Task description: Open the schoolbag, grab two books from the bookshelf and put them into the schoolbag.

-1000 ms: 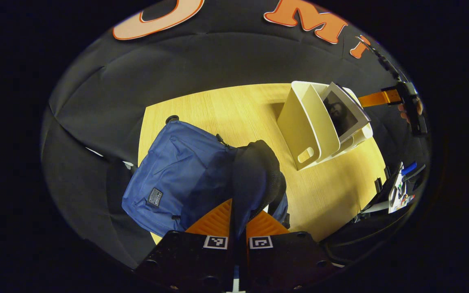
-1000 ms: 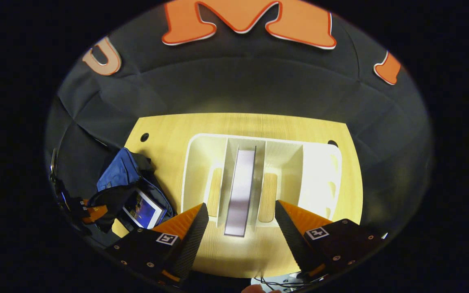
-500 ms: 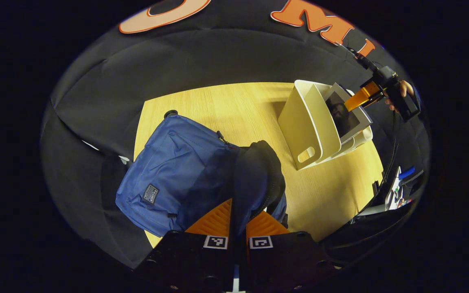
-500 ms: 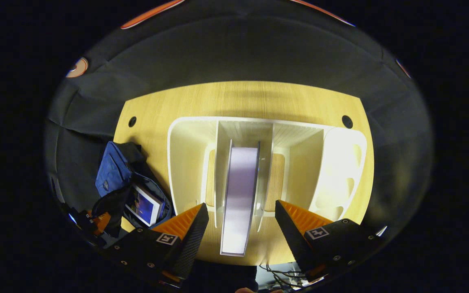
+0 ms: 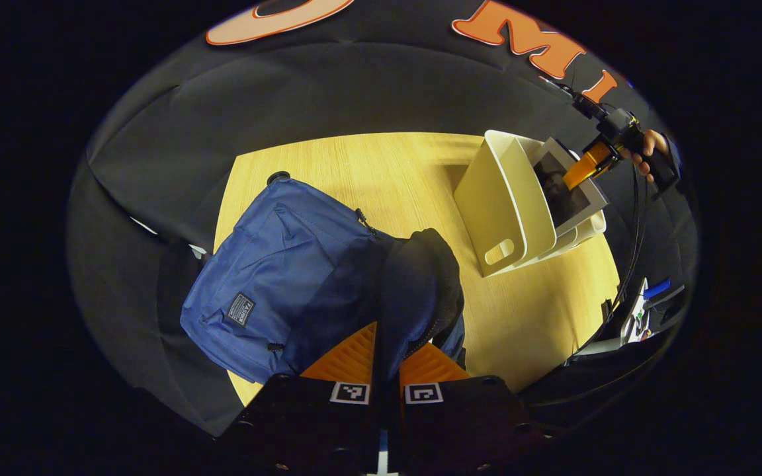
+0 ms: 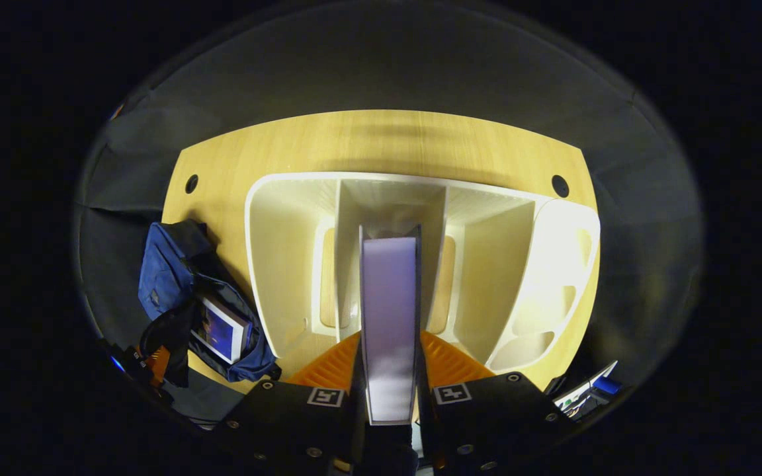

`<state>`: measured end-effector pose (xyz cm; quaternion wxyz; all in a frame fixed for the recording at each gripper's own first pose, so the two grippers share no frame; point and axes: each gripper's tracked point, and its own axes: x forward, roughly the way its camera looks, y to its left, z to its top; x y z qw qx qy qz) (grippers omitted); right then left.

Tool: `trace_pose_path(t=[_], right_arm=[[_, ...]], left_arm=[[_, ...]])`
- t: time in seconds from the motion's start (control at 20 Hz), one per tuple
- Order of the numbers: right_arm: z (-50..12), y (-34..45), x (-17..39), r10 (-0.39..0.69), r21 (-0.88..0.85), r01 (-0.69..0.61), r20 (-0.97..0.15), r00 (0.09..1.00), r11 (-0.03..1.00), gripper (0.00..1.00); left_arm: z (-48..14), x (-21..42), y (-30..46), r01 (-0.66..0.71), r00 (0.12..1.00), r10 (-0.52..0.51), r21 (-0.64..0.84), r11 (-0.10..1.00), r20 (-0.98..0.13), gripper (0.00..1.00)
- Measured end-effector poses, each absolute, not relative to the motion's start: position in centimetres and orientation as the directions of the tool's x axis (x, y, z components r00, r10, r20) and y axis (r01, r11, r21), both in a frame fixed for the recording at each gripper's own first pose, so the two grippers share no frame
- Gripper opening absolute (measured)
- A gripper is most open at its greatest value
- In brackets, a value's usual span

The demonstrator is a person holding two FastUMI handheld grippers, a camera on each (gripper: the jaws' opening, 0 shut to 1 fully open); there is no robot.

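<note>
- Blue fabric of the schoolbag (image 5: 275, 277) is lying on the wooden tabletop (image 5: 407, 172) in the left gripper view, where the left tongs (image 5: 387, 360) are pinching its dark flap (image 5: 417, 291); the white bookshelf (image 5: 513, 211) is standing to the right, with the right tongs (image 5: 583, 173) reaching onto a book (image 5: 563, 192) in it
- In the right gripper view, the right tongs (image 6: 389, 370) are pressing on both sides of the upright book (image 6: 389, 317) in the bookshelf's (image 6: 288, 264) middle slot; the open schoolbag (image 6: 169, 271) is lying at left with another book (image 6: 221, 329) inside

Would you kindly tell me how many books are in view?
2: one book stands in the bookshelf between the right tongs; another lies inside the schoolbag.
</note>
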<state>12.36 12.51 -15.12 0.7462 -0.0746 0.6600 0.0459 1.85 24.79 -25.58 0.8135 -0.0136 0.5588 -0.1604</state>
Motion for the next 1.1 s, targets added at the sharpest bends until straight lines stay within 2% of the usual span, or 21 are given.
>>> trace_pose_path(t=[0.3, 0.35, 0.4, 0.85, 1.1], right_arm=[[-12.2, 12.1, 10.9, -0.013, -0.034, -0.155, -0.991, 0.134, 0.987, 0.29], [-11.4, 11.9, 10.7, -0.005, -0.027, -0.156, -0.990, 0.143, 0.987, 0.37], [-10.2, 11.5, 10.5, -0.002, -0.026, -0.151, -0.987, 0.159, 0.988, 0.29], [-0.5, 10.1, 6.3, 0.049, 0.000, -0.163, -0.954, 0.296, 0.987, 0.29], [2.1, 10.7, 3.9, 0.154, 0.114, -0.130, -0.918, 0.366, 0.985, 0.28]], left_arm=[[-25.5, 1.9, 24.8, 0.251, 0.324, -0.281, -0.204, 0.946, -0.903, 0.05], [-25.5, 1.9, 24.9, 0.255, 0.325, -0.280, -0.202, 0.946, -0.903, 0.05], [-25.5, 1.9, 24.9, 0.260, 0.325, -0.280, -0.199, 0.945, -0.903, 0.05], [-25.6, 1.9, 25.0, 0.299, 0.321, -0.276, -0.180, 0.937, -0.906, 0.05], [-25.5, 2.0, 25.1, 0.302, 0.329, -0.272, -0.172, 0.938, -0.904, 0.05]])
